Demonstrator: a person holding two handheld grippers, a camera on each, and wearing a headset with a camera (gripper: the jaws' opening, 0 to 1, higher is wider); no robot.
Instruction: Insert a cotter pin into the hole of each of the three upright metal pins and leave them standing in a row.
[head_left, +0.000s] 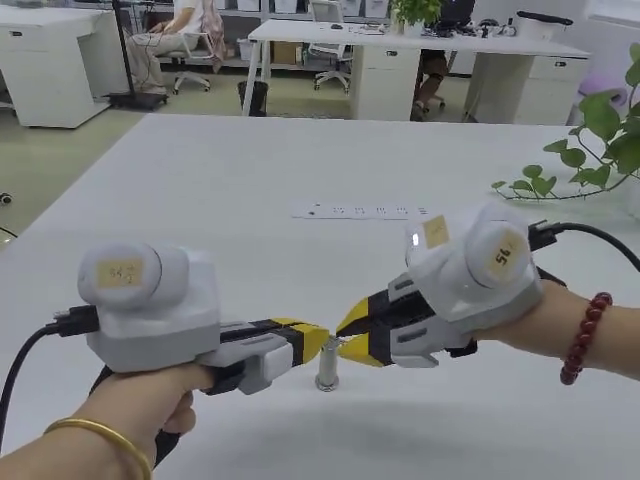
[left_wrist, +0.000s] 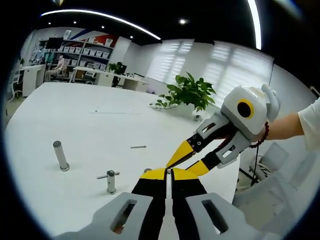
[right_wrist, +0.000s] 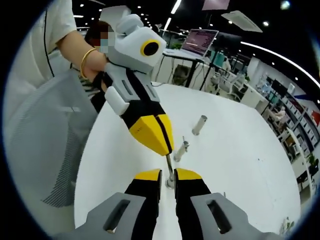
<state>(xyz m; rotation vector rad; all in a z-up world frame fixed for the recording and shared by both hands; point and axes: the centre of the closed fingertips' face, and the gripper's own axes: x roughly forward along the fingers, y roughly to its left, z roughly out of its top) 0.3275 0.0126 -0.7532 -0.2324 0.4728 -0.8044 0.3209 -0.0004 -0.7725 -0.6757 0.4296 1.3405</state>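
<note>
Silvery upright pin (head_left: 327, 371), cotter pin (right_wrist: 169, 163) above

Yellow-tipped left gripper (head_left: 320, 342) (right gripper (head_left: 343, 338) likewise)

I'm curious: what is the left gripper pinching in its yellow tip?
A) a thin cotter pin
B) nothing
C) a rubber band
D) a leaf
A: in the right gripper view a thin cotter pin pokes from the shut tip of the left gripper, just above an upright metal pin.
</note>
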